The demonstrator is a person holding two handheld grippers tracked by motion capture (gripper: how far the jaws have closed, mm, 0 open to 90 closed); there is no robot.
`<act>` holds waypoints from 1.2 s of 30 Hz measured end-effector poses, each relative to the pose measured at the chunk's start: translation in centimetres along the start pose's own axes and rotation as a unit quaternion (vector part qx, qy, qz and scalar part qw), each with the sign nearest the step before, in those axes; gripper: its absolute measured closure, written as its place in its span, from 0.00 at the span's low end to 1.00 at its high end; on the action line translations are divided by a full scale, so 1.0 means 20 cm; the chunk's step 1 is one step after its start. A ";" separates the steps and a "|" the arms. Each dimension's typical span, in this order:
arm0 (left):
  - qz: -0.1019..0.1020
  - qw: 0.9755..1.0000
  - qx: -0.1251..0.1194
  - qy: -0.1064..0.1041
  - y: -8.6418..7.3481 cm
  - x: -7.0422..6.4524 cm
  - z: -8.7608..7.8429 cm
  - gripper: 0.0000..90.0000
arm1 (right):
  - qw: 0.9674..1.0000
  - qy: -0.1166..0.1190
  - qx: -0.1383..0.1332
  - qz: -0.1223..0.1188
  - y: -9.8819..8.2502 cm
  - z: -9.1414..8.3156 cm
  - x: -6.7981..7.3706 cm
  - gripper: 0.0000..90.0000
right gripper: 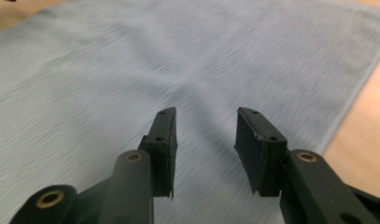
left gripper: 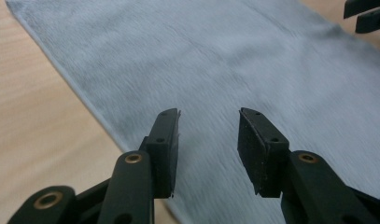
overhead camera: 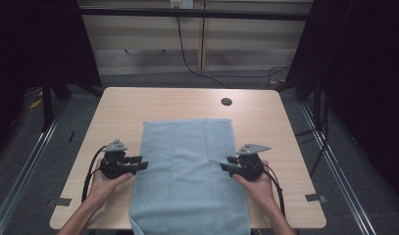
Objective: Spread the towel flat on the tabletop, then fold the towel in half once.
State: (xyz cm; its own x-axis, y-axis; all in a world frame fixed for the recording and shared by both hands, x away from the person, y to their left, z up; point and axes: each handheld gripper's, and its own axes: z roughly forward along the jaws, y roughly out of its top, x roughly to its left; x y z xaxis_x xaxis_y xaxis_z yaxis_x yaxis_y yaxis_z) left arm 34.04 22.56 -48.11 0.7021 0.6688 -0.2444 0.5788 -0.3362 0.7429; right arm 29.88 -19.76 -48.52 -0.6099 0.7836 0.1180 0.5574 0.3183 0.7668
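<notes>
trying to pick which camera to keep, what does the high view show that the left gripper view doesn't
High view: the whole table, its round dark hole, both hands around their tools, the cloth's near end hanging over the table's front edge, and the floor with cables behind.

Left gripper view: the left tongs up close, pads apart with nothing between them, over the cloth's edge.

Both: the blue-grey cloth lying flat on the light wood, and the right tongs at its far side.
</notes>
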 end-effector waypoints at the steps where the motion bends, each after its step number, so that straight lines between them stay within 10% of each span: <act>1: 0.003 1.000 0.008 0.003 0.01 0.01 0.02 0.65 | 1.000 -0.001 0.000 0.006 0.01 0.03 -0.02 0.64; 15: 0.026 0.999 0.016 0.036 -0.07 0.05 0.09 0.64 | 1.000 -0.001 0.021 0.016 -0.02 0.15 -0.06 0.62; 36: 0.061 0.997 0.036 -0.039 -0.34 -0.25 -0.15 0.69 | 0.998 0.050 0.043 -0.008 -0.30 -0.19 0.24 0.63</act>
State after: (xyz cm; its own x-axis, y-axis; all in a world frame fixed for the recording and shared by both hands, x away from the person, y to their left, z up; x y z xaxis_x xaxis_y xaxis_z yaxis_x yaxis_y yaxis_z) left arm 25.38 23.45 -50.17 0.7979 0.5673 -0.2037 0.5125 -0.4605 0.7248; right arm 21.41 -19.96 -50.13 -0.6701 0.7223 0.1707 0.5905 0.3794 0.7123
